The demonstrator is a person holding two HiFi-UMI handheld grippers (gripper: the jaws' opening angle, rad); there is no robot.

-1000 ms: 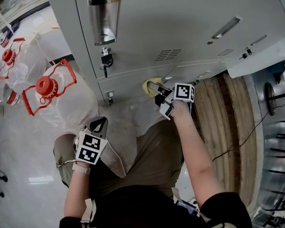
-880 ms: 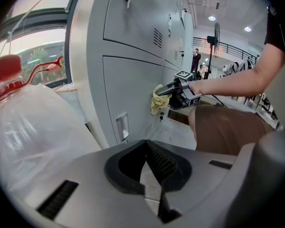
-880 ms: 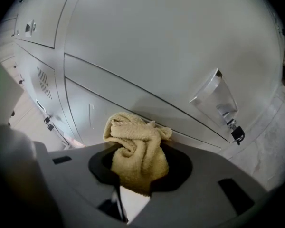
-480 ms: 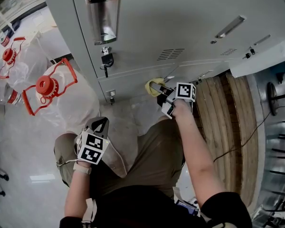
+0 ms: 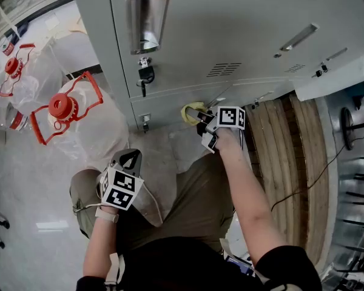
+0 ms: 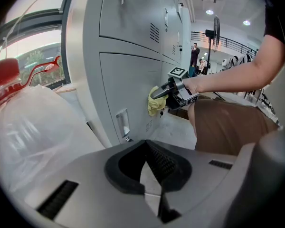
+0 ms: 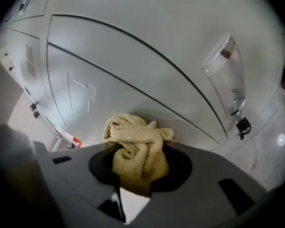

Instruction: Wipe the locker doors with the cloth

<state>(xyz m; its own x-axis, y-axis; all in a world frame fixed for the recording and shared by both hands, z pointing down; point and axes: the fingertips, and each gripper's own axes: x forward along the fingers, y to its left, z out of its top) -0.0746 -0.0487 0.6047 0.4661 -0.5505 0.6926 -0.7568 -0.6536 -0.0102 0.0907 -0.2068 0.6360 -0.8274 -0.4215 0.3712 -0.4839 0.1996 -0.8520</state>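
Cloth [image 5: 188, 110] now leftward, nearer the door latch [image 5: 145, 122], clamped in right tool [image 5: 199, 115]; left tool [image 5: 129, 159] closed, empty.

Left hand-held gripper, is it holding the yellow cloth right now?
No, the left hand-held gripper has its jaws closed on nothing, while the cloth sits clamped in the right hand-held gripper.
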